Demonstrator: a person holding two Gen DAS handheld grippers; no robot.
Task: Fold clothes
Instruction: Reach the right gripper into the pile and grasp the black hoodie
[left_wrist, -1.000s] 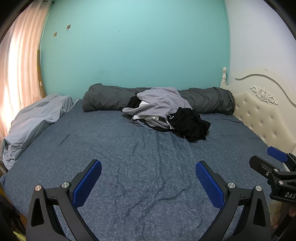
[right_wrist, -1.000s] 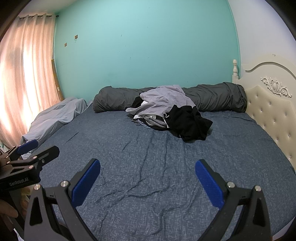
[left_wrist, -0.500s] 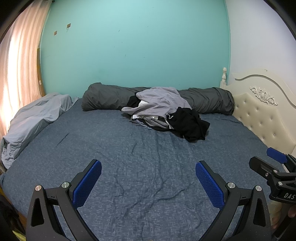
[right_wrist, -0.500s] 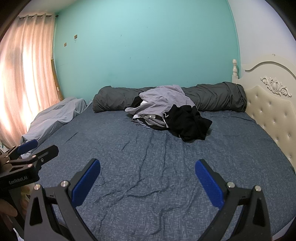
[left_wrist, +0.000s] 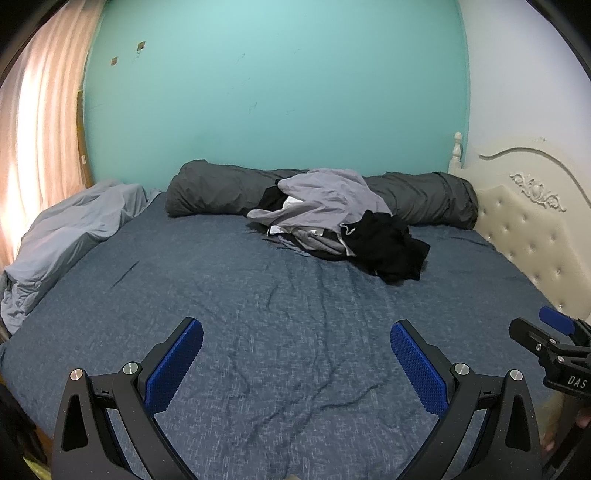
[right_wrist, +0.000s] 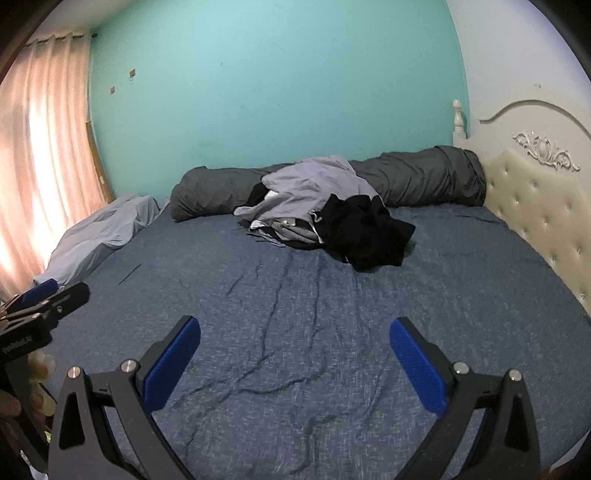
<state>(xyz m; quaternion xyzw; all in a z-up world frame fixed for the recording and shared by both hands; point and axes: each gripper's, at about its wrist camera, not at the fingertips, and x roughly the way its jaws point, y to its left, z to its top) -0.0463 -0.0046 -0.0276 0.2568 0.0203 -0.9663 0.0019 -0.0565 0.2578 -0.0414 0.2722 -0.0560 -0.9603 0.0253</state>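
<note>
1. Change over the last second: both views creep slightly toward the heap of clothes (left_wrist: 340, 221); the heap itself lies as before. Judgement: an approach, no cloth handled in this interval.
2. Left gripper (left_wrist: 296, 363): fingers spread wide, nothing between them, above the bed (left_wrist: 221, 288). Right gripper (right_wrist: 294, 363): same, wide apart and empty.
3. Heap sits crumpled at the far side of the bed, leaning on the dark grey rolled duvet (left_wrist: 214, 194). No folded garment is visible.
4. Count: one light grey garment (left_wrist: 325, 199) on top, one black garment (left_wrist: 391, 243) at the front, further pieces underneath, number unclear. One pale grey sheet (left_wrist: 66, 236) at the left edge; two grippers.
</note>
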